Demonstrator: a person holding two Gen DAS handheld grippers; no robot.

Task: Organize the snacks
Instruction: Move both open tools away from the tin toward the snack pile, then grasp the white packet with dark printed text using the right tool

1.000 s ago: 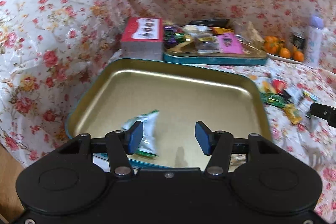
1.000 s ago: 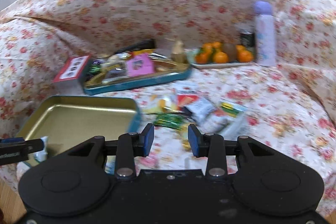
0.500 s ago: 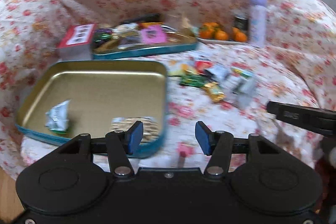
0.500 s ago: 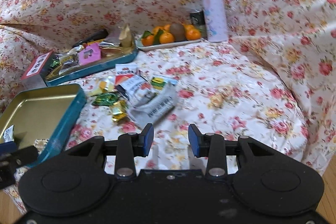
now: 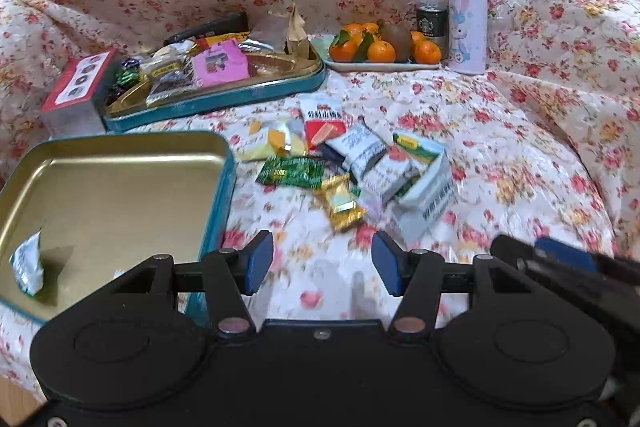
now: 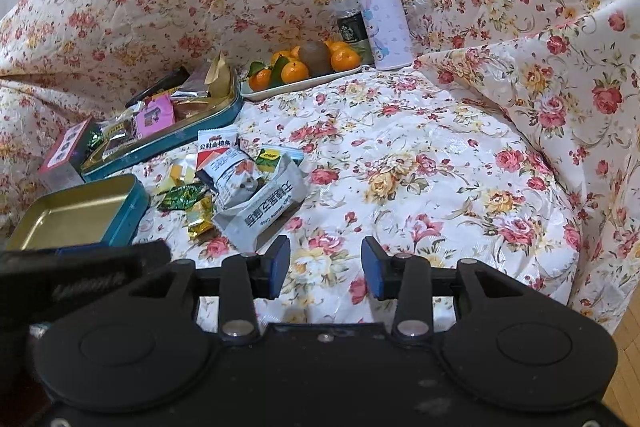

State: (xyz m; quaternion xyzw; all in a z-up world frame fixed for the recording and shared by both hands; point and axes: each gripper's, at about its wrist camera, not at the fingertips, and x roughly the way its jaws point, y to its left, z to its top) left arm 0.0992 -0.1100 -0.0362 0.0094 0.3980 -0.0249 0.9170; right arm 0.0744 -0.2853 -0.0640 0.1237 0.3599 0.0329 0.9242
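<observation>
Much of the near tin point(image 5: 224, 163) is cut off by the frame edge and by the left gripper point(image 5: 322, 269), whose body hides the tin's near rim; in the right wrist view only its far corner point(image 6: 132, 187) clears the other tool. Motion blur smears the loose snacks point(image 5: 352, 167), so their print is hard to read from the left, though the right wrist view shows them sharper point(image 6: 240, 183): a heap of small wrapped packets in white, red, green and gold foil, lying on the floral cover point(image 6: 420, 155) just beside the near tin and in front of the far tin point(image 5: 256, 95). The near tin, gold inside and teal outside, holds one white-and-green packet point(image 5: 26, 263) near its left wall and, it seems, little else. The far tin is crowded with wrapped sweets and a pink packet point(image 5: 220, 61). A white plate point(image 5: 384, 67) behind carries oranges and a brown fruit, with a can point(image 5: 432, 21) and a lilac bottle point(image 5: 466, 15) beside it. The left gripper stands wide apart and holds nothing; the right gripper point(image 6: 325, 269) is opening over bare cloth, nothing between its jaws.
</observation>
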